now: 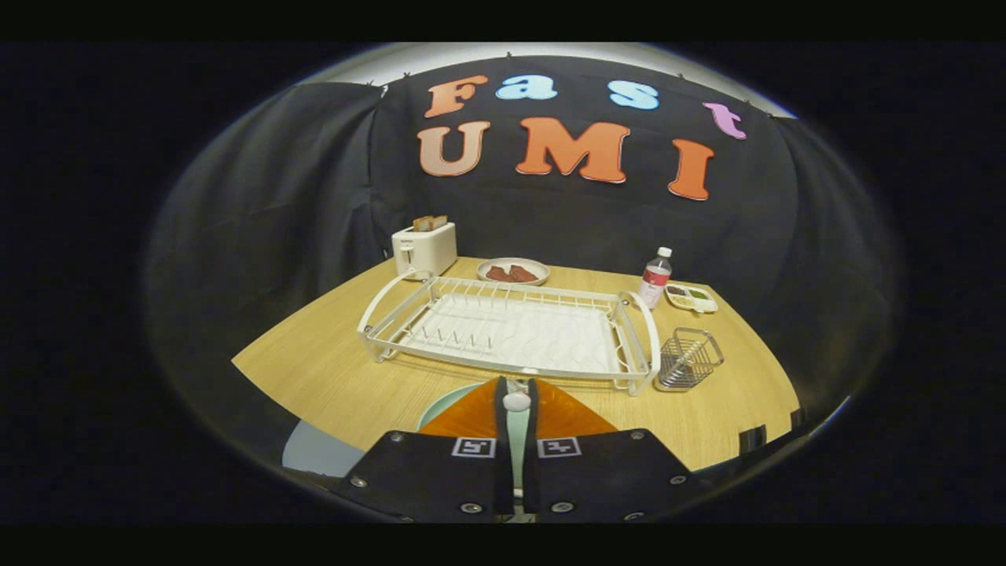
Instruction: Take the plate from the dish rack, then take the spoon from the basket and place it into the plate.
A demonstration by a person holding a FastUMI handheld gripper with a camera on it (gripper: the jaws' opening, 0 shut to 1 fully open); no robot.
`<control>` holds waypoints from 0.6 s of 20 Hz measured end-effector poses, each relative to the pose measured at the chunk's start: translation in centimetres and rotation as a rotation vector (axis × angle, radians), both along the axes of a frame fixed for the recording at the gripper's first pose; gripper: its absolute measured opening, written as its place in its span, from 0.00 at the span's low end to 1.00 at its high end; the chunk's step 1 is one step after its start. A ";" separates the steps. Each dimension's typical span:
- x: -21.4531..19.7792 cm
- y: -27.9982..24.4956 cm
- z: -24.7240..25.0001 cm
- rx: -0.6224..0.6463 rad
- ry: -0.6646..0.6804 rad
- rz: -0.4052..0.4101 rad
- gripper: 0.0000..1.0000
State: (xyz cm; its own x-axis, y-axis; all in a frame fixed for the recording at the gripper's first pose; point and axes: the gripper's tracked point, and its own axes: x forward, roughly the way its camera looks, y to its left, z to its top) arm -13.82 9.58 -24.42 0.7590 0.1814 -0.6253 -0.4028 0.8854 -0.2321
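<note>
**Spoon held over the plate, rack stands bare**

The hand-held gripper (516,393) has its two fingers pulled close together, with just a thin gap between them. In that gap sits the spoon (516,402). Its small pale rounded end pokes up at the fingertips and its thin handle runs back down the gap. Both fingers (471,413) look pressed against it.

Right under the fingers lies the plate (449,399). It is pale green and it rests on the wooden surface (330,369), at the near edge. Most of the plate is hidden by the fingers, so I can see just a curved bit of its rim to the left of them.

Just beyond the fingertips stands the white wire dish rack (511,330). It has a white tray inside it and rounded handles at both ends. Beside the right end of the rack, near it but apart from it, stands the small wire basket (689,359).

Further back on the surface there is a white toaster (425,248) with slices of bread sticking out of the top. Next to it is a shallow bowl (513,271) with brown pieces of food in it. Off to the right stands a little bottle (655,277) with a white cap, and just beside that a small tray (691,297) with snacks.
</note>
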 end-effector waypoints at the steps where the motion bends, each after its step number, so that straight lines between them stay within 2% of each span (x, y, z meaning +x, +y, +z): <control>1: -0.1 0.0 -0.7 -0.005 0.017 0.004 0.05; 9: -0.1 -0.2 -3.5 -0.008 0.096 -0.011 0.08; 12: -0.4 -1.1 -5.0 -0.034 0.157 -0.043 0.13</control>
